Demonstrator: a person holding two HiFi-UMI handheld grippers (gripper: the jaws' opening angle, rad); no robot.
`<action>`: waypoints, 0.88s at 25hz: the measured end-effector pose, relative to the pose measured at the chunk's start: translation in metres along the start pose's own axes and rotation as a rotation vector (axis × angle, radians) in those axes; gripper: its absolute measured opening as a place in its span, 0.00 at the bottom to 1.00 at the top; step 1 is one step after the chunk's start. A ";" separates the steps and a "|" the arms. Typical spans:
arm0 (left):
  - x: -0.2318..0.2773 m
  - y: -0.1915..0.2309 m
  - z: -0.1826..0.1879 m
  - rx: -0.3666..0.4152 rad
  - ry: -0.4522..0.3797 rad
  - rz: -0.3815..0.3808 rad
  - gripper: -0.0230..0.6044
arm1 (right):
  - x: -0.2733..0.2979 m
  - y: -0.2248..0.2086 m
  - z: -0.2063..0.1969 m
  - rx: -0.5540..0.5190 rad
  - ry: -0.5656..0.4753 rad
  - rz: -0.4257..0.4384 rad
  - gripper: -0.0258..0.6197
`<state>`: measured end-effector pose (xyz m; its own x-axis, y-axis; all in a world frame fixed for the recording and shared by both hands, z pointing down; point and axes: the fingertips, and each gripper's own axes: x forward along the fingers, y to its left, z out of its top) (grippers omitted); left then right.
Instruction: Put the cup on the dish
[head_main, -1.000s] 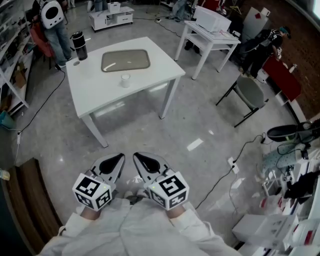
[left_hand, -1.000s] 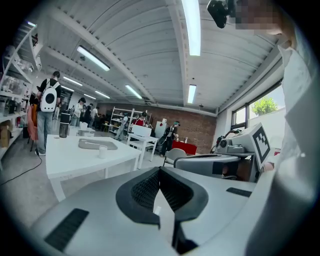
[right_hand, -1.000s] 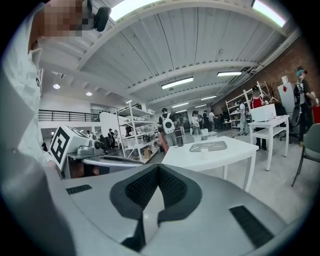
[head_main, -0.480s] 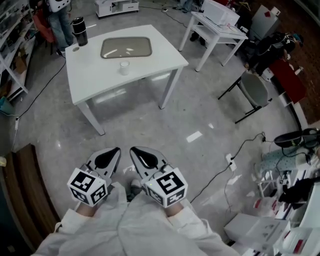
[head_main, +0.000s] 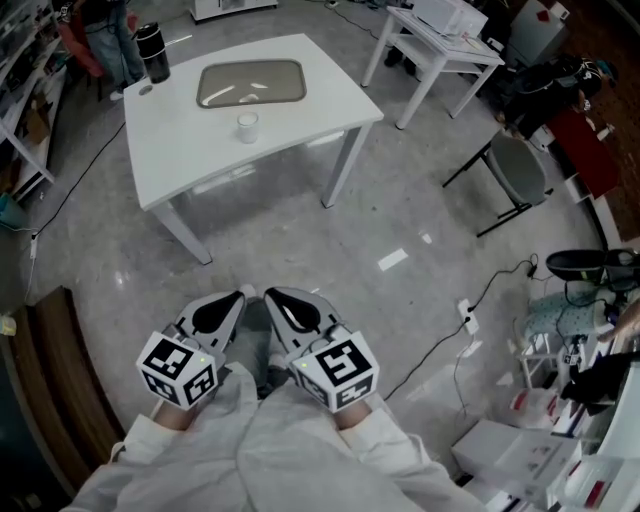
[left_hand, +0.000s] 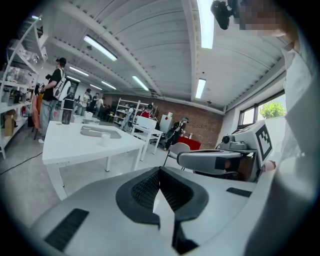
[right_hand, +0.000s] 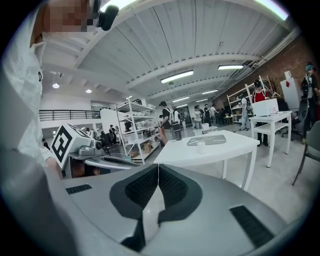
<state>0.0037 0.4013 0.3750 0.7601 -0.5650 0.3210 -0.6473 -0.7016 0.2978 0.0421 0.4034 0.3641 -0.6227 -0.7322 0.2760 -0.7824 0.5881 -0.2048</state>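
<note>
A small white cup (head_main: 247, 126) stands on the white table (head_main: 200, 150), just in front of a grey dish-like tray (head_main: 251, 82). The cup (right_hand: 201, 147) and tray (right_hand: 206, 140) also show in the right gripper view, and the cup (left_hand: 104, 138) and tray (left_hand: 100, 132) in the left gripper view. My left gripper (head_main: 240, 297) and right gripper (head_main: 271, 297) are held close to my body, over the floor and well short of the table. Both are shut with nothing between their jaws.
A black tumbler (head_main: 153, 52) stands at the table's far left corner. A second white table (head_main: 440, 40) and a grey chair (head_main: 520, 170) stand to the right. Cables run over the floor. A person (head_main: 100, 30) stands beyond the table; shelves line the left side.
The view has drawn a little closer to the table, which sits higher in the frame. Both grippers stay shut and close to my body.
</note>
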 end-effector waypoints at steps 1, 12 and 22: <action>0.006 0.005 0.003 0.001 0.002 -0.004 0.05 | 0.007 -0.006 0.003 -0.005 0.000 -0.008 0.06; 0.067 0.128 0.062 -0.026 0.017 -0.026 0.05 | 0.133 -0.074 0.066 -0.042 -0.022 -0.065 0.06; 0.112 0.213 0.111 -0.007 0.025 -0.075 0.05 | 0.219 -0.118 0.103 -0.031 -0.016 -0.119 0.06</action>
<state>-0.0429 0.1400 0.3748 0.8046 -0.5002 0.3199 -0.5894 -0.7382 0.3281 -0.0036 0.1384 0.3520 -0.5261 -0.8026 0.2813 -0.8500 0.5073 -0.1422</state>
